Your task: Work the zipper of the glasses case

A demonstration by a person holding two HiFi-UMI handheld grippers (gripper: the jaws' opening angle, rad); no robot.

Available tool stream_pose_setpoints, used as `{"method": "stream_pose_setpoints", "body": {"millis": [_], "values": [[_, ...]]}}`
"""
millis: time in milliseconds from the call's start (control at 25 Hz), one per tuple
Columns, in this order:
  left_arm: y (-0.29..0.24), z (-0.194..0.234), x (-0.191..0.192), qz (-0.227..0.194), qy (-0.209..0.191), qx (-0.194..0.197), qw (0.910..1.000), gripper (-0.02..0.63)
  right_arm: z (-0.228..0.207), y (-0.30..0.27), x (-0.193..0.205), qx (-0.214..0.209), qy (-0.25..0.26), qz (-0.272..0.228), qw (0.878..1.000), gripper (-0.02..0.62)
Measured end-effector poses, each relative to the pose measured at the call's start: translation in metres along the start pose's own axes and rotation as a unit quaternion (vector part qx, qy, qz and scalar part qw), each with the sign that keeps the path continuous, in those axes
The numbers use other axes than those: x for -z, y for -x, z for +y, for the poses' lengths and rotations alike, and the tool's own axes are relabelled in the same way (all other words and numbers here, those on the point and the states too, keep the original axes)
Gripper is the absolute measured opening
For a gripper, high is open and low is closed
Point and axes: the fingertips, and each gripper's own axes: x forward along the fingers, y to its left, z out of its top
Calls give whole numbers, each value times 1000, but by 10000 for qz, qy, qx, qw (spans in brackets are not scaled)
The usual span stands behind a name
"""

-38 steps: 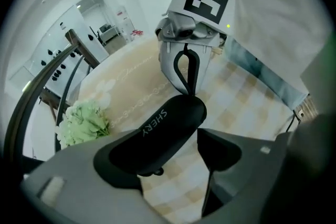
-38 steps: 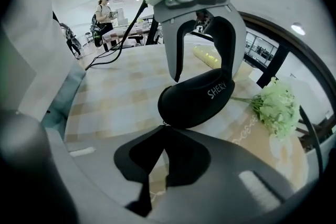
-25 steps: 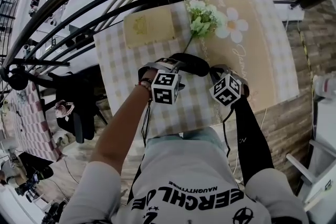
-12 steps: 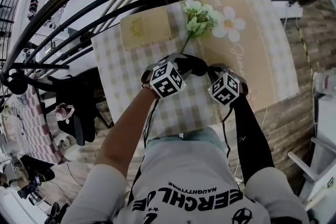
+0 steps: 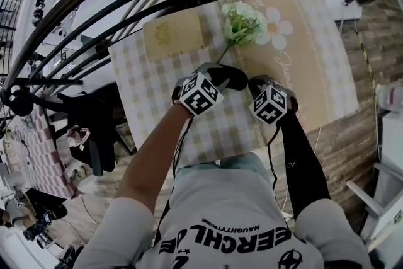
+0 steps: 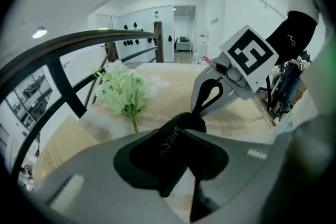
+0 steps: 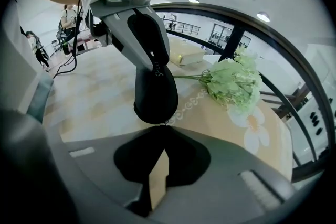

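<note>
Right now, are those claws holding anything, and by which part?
The left claw grips the black glasses case by one end; the right claw, shut, seems to pinch its tiny zipper pull at the other end.

1. The right gripper (image 7: pixel 163 131) has its jaws closed on a thin tab (image 7: pixel 167 123) at the low end of the black glasses case (image 7: pixel 155 86).
2. The left gripper (image 7: pixel 134 21) holds the case from above, tilted over the table (image 7: pixel 94 97).
3. Green flowers (image 7: pixel 233 84) lie near the case, and a yellow box (image 7: pixel 186 52) lies behind it.

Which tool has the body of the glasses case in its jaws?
The left tool: its jaws clamp the body of the black glasses case. The right tool is pinched shut at the case's tip, apparently on the zipper pull.
</note>
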Motion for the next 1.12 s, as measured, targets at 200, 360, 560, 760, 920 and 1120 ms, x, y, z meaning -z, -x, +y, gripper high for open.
{"method": "stream_pose_setpoints", "body": {"millis": [200,360,560,760,920,1120], "values": [[1,-1,-1,-11,-20,-2,10000,118,5,4,1,-56,19,25,10000,29],[0,-1,-1,5,-25,28,10000,118,12,6,3,-108,-43,32,9999,29],[1,-2,-1,-60,-46,-18,10000,118,19,7,3,-119,-137,32,9998,29],[1,-3,-1,-78,-66,-5,9999,118,27,7,3,-131,-192,74,9997,29],[0,-1,0,-131,-11,-50,9999,118,33,5,0,-142,-313,62,9994,29],[1,-2,-2,-180,19,-50,9998,117,41,5,-5,-116,-519,43,9986,29]]}}
